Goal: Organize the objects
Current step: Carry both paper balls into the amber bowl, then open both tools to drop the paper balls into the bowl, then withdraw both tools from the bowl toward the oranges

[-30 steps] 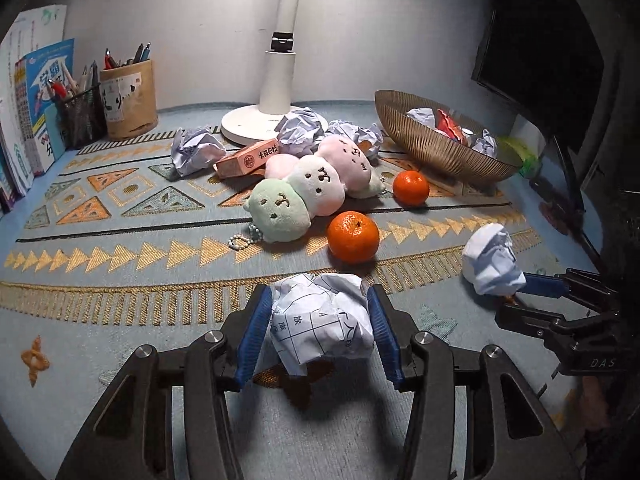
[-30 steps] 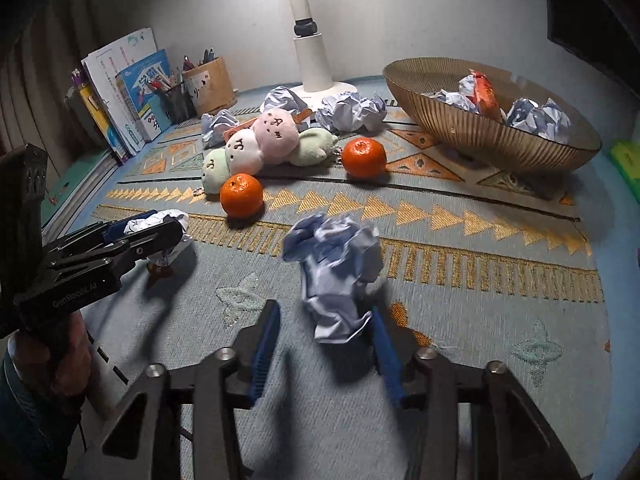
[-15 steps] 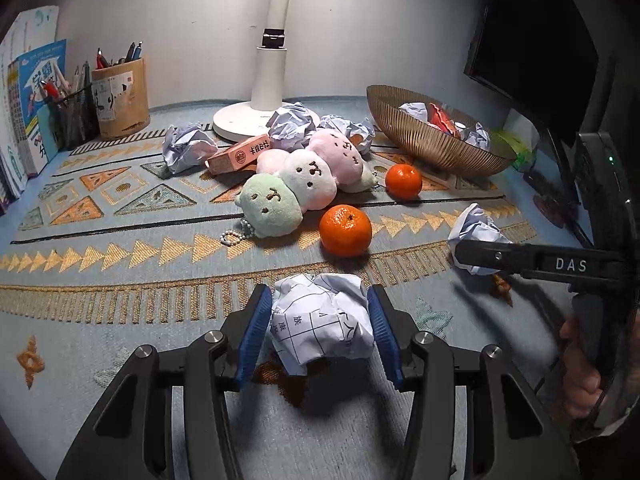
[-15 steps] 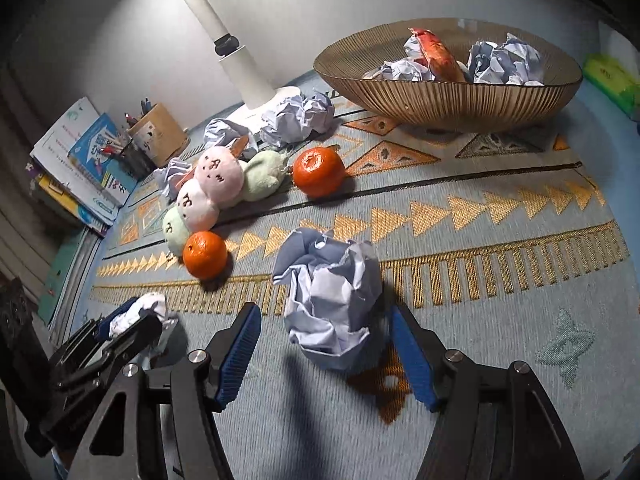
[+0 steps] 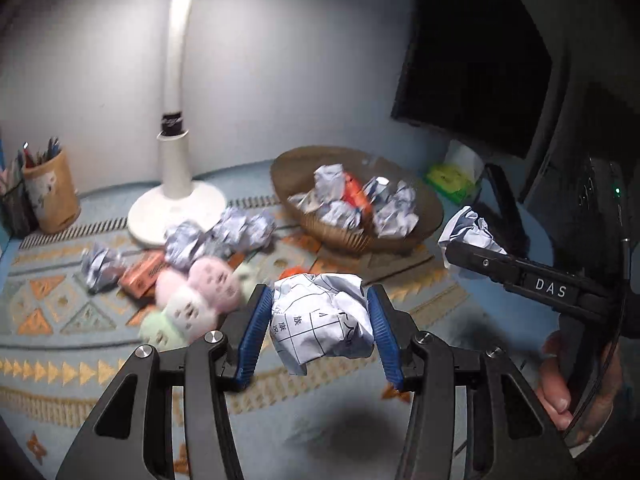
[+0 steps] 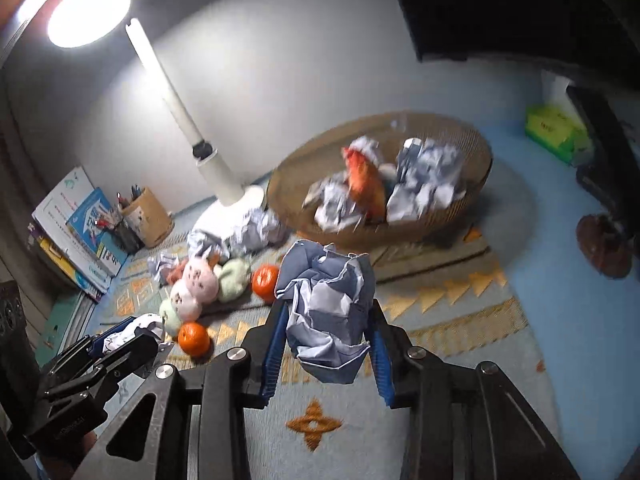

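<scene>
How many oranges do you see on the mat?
2. One orange lies near the green end of the plush toy; the other orange sits further back, by its far end. Others may be hidden behind the held paper.

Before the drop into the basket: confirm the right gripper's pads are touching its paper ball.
Touching. In the right wrist view, both blue pads of the right gripper, whose jaws have just been closing, press the sides of the crumpled paper ball, which hangs clear of the mat.

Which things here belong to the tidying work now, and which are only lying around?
Belong to the job:
- printed paper ball in left gripper
- crumpled paper ball in right gripper
- woven basket

Just lying about:
- desk lamp
- pen holder
- green box
</scene>
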`<state>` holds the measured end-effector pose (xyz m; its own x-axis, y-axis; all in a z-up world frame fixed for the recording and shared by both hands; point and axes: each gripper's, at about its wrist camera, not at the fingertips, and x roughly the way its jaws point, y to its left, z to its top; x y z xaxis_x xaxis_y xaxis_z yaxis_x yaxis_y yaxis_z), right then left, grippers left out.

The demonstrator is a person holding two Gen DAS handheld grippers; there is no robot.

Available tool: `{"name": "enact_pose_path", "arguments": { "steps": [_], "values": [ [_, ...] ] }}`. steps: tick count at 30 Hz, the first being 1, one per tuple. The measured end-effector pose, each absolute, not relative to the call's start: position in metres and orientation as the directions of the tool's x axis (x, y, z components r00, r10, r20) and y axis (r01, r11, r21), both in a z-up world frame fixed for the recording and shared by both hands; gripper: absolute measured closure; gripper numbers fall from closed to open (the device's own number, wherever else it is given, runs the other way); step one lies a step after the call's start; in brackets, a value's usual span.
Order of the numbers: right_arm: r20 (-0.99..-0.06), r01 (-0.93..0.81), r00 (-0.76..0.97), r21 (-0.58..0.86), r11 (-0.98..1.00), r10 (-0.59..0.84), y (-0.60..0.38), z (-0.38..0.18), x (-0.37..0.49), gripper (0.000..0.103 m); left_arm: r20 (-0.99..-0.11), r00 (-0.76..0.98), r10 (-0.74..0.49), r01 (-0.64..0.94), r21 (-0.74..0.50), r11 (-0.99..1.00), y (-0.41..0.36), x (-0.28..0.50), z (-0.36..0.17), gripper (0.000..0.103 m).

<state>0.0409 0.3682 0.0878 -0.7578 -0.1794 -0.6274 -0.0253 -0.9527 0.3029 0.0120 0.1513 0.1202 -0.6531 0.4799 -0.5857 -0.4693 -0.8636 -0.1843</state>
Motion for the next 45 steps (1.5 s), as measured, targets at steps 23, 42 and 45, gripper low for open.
{"name": "enact_pose_path", "arguments": {
  "steps": [23,42,45],
  "values": [
    [-0.598,-0.141,-0.802,0.17,-0.975,0.012,0.433,0.152,-0.123,0.047,-0.58,-0.604,0.547,-0.392,-0.381,-0.837,0.238,-0.171,0.128,0.02],
    [-0.561,0.069,-0.781,0.359,-0.931,-0.274,0.385,0.196,0.038,0.041,-0.419,-0.824,0.382,-0.314,-0.224,-0.923,0.072,0.022,0.245,0.001],
    [-0.557,0.127,-0.761,0.376,-0.918,-0.333,0.363,0.185,0.054,0.041,-0.446,-0.837,0.318,-0.238,-0.227,-0.944,0.041,0.041,0.215,0.001]
  ]
}}
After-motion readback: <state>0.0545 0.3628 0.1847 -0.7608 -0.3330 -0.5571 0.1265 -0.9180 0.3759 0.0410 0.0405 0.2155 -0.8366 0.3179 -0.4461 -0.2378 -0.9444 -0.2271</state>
